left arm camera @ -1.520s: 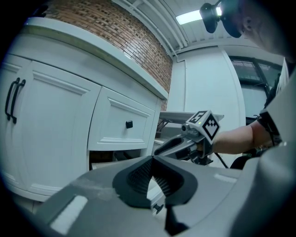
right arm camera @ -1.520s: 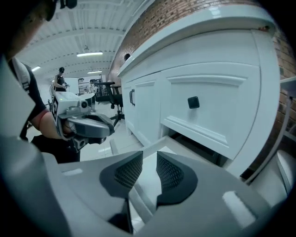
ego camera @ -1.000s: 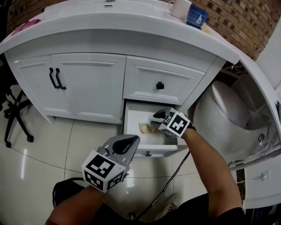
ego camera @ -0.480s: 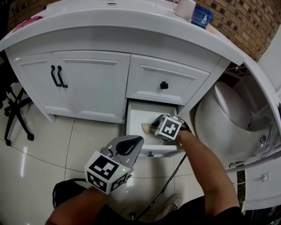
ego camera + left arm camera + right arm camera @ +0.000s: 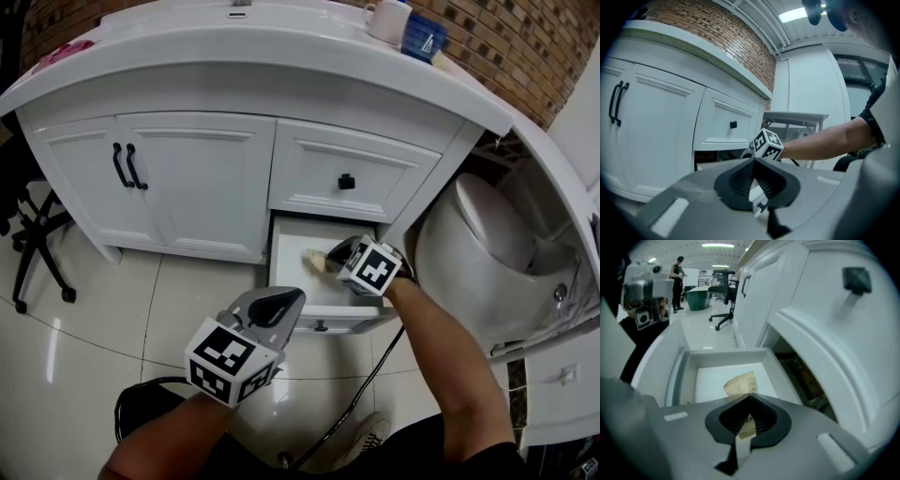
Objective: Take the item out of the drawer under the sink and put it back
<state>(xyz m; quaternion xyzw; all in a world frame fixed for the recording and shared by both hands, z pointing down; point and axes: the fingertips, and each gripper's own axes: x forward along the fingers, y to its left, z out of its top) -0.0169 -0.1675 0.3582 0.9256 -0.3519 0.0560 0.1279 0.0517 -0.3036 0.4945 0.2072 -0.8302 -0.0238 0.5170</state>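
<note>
The lower white drawer [image 5: 295,251] under the sink counter stands pulled out. A tan paper packet [image 5: 740,383] hangs over the drawer's white bottom, and my right gripper [image 5: 750,397] is shut on its near edge. In the head view the packet [image 5: 315,260] shows just left of my right gripper [image 5: 333,260], over the drawer. My left gripper [image 5: 274,305] hovers lower, in front of the drawer's front panel, its jaws closed with nothing between them. In the left gripper view its tips [image 5: 753,161] meet, and the right gripper's marker cube [image 5: 766,144] shows beyond them.
A closed drawer with a black knob [image 5: 346,182] sits above the open one. Cabinet doors with black handles [image 5: 127,165] stand to the left. A white toilet [image 5: 487,246] is close on the right. A cup [image 5: 389,19] and a blue container [image 5: 420,36] rest on the counter. An office chair [image 5: 28,239] stands at far left.
My right gripper dipped into the drawer with open jaws, closed on the tan packet, and now holds it slightly raised. The left gripper stayed nearly still.
</note>
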